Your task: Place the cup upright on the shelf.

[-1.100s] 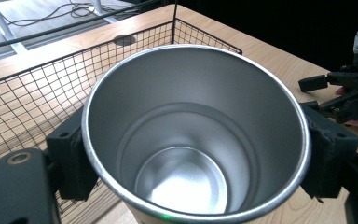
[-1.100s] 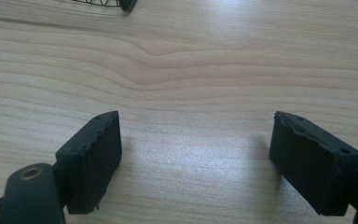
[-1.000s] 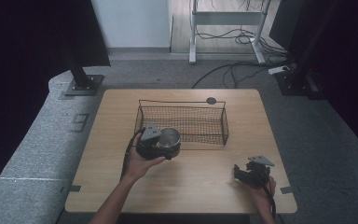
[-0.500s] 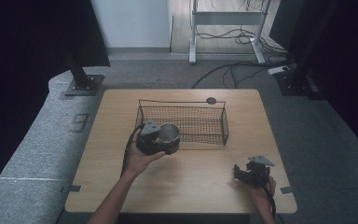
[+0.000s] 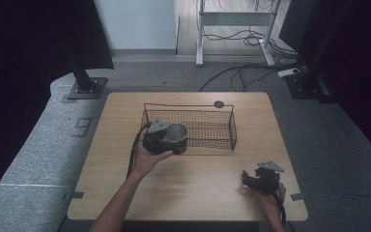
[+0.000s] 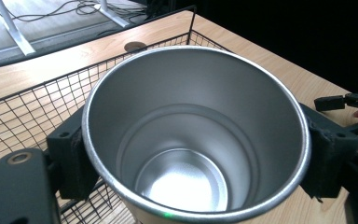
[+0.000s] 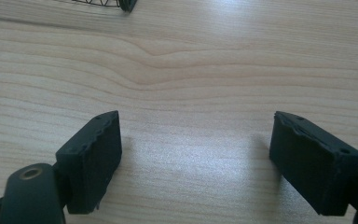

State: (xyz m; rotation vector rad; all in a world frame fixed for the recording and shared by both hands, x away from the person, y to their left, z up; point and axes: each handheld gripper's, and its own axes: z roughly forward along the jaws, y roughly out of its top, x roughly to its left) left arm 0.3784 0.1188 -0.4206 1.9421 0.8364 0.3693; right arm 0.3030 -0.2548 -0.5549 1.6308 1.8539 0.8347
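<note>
My left gripper (image 5: pixel 170 141) is shut on a silver metal cup (image 5: pixel 176 134), held above the near left corner of the black wire basket (image 5: pixel 222 126). In the left gripper view the cup (image 6: pixel 191 140) sits between both jaws, its open mouth facing the camera and its inside empty. The basket's mesh (image 6: pixel 37 107) lies just behind and below it. My right gripper (image 5: pixel 255 180) rests low over the table's near right part, open. In the right gripper view its gripper (image 7: pixel 196 154) has nothing but bare wood between the jaws.
The wooden table (image 5: pixel 193 193) has a round dark cable hole (image 5: pixel 219 104) behind the basket. A corner of the basket (image 7: pixel 121 4) shows at the top of the right gripper view. Grey carpet and stand bases surround the table.
My left gripper has carried the cup a little up and back, from the table in front of the basket to over its near left corner. The right gripper has stayed still.
</note>
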